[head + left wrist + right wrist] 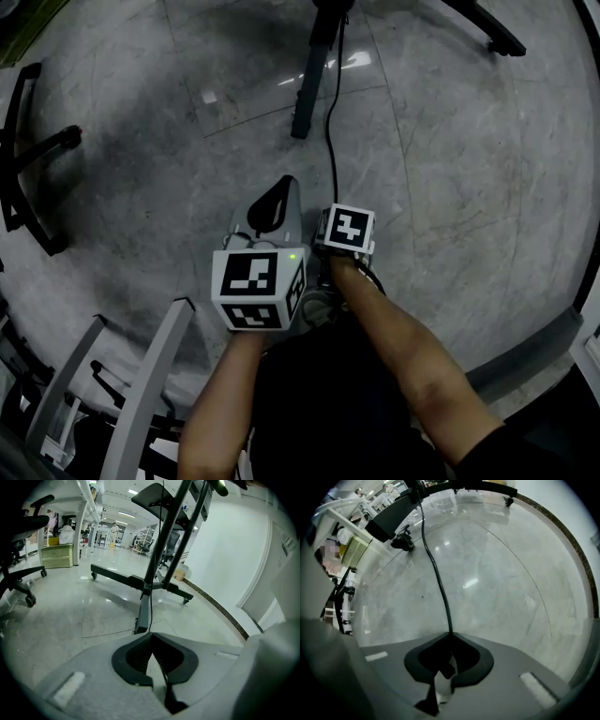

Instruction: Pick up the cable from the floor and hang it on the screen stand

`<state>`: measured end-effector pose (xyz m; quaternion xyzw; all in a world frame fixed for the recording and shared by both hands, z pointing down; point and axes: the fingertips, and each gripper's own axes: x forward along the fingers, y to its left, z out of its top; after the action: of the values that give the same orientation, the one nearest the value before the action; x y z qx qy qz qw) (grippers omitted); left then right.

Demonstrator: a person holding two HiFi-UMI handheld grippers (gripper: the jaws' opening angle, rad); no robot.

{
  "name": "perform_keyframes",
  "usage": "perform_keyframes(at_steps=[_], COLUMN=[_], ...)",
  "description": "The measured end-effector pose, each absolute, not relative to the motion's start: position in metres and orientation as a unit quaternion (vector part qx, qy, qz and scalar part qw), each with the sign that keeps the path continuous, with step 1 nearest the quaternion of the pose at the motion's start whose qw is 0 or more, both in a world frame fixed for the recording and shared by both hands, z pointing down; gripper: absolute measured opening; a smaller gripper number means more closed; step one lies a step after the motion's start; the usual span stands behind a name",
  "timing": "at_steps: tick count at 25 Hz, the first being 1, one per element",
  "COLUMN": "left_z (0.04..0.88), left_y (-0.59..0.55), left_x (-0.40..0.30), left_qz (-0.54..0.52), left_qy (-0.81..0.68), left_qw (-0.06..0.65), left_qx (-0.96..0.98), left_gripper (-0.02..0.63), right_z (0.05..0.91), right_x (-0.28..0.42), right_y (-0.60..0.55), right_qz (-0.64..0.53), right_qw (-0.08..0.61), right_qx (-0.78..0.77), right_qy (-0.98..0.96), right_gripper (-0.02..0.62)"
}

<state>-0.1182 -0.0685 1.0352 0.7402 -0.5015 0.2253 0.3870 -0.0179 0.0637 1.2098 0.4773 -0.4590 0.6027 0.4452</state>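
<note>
The right gripper (450, 634) has its jaws pressed together on the black cable (436, 569), which leaves the very tip and rises in one taut line across the floor (450, 169) to the screen stand (309, 84) ahead. The left gripper (151, 634) sits just beside it, jaws closed at the tip. In the left gripper view the cable line runs straight down to that tip, but the head view places the cable to the right of it, at the other gripper. The stand's nearest leg ends close in front of both grippers, with the cable passing just to its right. To the left stands a chair base (33, 159), and a grey frame (141, 394) crowds the near left. The right side is open stone floor as far as the curved skirting (525, 352).
</note>
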Motion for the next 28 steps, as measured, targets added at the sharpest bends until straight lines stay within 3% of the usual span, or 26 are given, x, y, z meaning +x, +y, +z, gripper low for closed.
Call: perform_keyframes(at_steps=[18,28], left_z=[0.978,0.895], left_y=[-0.032,-0.025], left_x=[-0.096,-0.085], left_qz=[0.224,0.208], left_qy=[-0.499,-0.503], left_qw=[0.392,0.381], left_qx=[0.740,0.747], left_gripper=[-0.002,-0.002], right_z=[1.133,1.035], right_x=[0.010,0.030], right_y=[0.037,0.030], right_qz=[0.322,0.178], right_qw=[0.564,0.574], right_qx=[0.342,0.317], right_qy=[-0.679,-0.733], right_gripper=[0.020,0.020])
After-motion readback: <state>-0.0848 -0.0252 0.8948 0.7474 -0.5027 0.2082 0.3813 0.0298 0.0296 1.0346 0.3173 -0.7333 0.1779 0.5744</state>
